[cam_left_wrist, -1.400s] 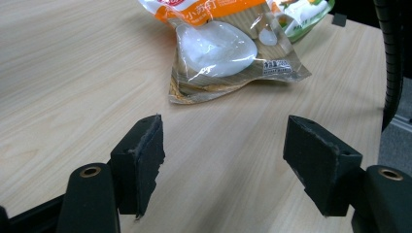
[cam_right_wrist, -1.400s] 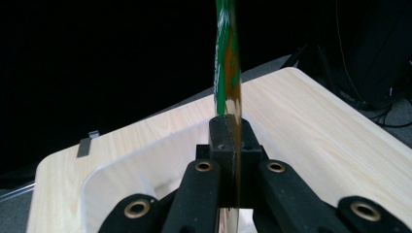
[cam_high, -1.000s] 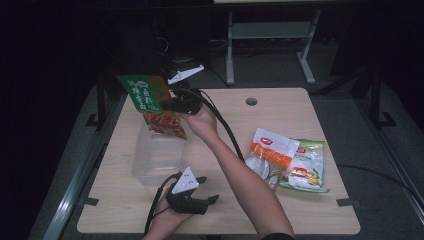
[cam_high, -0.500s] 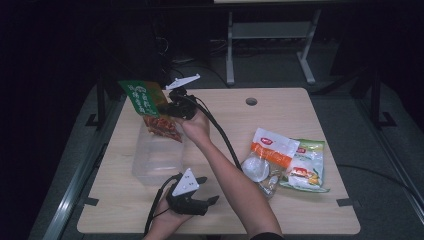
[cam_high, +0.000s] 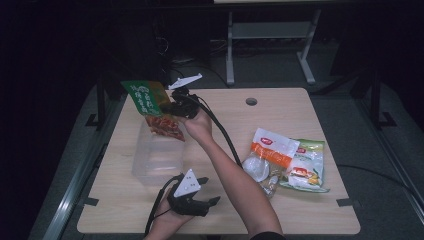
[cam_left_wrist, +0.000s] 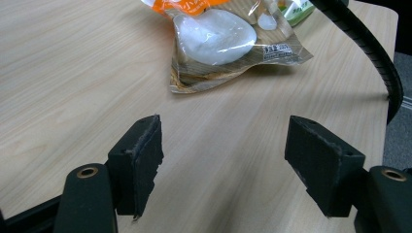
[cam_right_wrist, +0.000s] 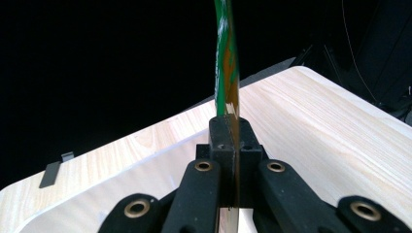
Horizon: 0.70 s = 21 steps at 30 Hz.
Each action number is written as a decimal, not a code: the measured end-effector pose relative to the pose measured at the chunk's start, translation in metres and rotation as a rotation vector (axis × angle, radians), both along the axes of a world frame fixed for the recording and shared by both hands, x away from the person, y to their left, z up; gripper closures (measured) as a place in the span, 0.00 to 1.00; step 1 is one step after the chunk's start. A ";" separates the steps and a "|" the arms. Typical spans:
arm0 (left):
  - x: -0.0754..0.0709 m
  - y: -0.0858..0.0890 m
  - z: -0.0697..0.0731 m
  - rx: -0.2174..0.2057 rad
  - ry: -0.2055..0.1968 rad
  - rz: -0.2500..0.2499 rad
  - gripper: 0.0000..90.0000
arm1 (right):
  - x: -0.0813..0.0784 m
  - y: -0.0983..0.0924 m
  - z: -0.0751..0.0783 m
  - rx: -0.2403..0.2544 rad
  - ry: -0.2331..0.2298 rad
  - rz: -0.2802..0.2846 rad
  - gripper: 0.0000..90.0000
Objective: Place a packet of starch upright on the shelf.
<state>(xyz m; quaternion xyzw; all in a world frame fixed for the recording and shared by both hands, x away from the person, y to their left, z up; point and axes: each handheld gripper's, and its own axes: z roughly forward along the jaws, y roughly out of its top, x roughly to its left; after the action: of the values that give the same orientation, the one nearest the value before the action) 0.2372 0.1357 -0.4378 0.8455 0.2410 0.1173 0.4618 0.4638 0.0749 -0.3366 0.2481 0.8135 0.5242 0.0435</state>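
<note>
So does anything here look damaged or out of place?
One small thing: the foam pad on the left tool looks torn and ragged along its edge. Otherwise the snack bag hangs tilted over the clear box, pinched in the right tool.

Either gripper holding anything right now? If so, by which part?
Right gripper is clamped on the green-topped snack bag, gripping its side edge near the top, above the clear plastic container. Left gripper is open, holding nothing.

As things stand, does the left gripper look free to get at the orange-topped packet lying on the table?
Probably yes: the left gripper has open, empty jaws facing the orange-topped packet across bare table.
</note>
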 end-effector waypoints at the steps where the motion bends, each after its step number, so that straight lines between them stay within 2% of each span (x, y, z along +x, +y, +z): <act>1: 0.000 0.000 0.000 0.001 -0.002 -0.001 0.33 | 0.000 0.000 0.000 0.000 0.000 0.000 1.00; 6: 0.000 0.001 0.001 0.001 -0.011 -0.004 0.33 | 0.003 0.000 -0.013 0.020 0.029 -0.031 1.00; 9: 0.000 0.001 0.001 0.004 -0.012 -0.005 0.33 | 0.003 -0.001 -0.016 0.032 0.033 -0.045 1.00; 11: 0.000 0.001 0.001 0.005 -0.014 -0.007 0.33 | 0.001 -0.001 -0.018 0.017 0.025 -0.052 1.00; 12: 0.000 0.001 0.001 0.005 -0.015 -0.008 0.33 | 0.000 0.000 -0.023 -0.009 0.025 -0.044 1.00; 14: 0.000 0.001 0.001 0.005 -0.016 -0.006 0.33 | -0.001 0.000 -0.025 -0.018 0.018 -0.049 1.00; 16: 0.000 0.001 0.001 0.006 -0.016 -0.004 0.33 | -0.002 -0.003 -0.029 0.001 0.030 -0.055 1.00; 21: 0.000 0.001 0.001 0.010 -0.017 -0.009 0.33 | -0.003 -0.009 -0.032 -0.019 0.022 -0.063 0.99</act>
<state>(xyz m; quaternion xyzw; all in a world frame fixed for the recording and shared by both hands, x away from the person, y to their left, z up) 0.2367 0.1363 -0.4372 0.8479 0.2327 0.1235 0.4601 0.4612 0.0657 -0.3687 0.2788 0.8107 0.5121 0.0531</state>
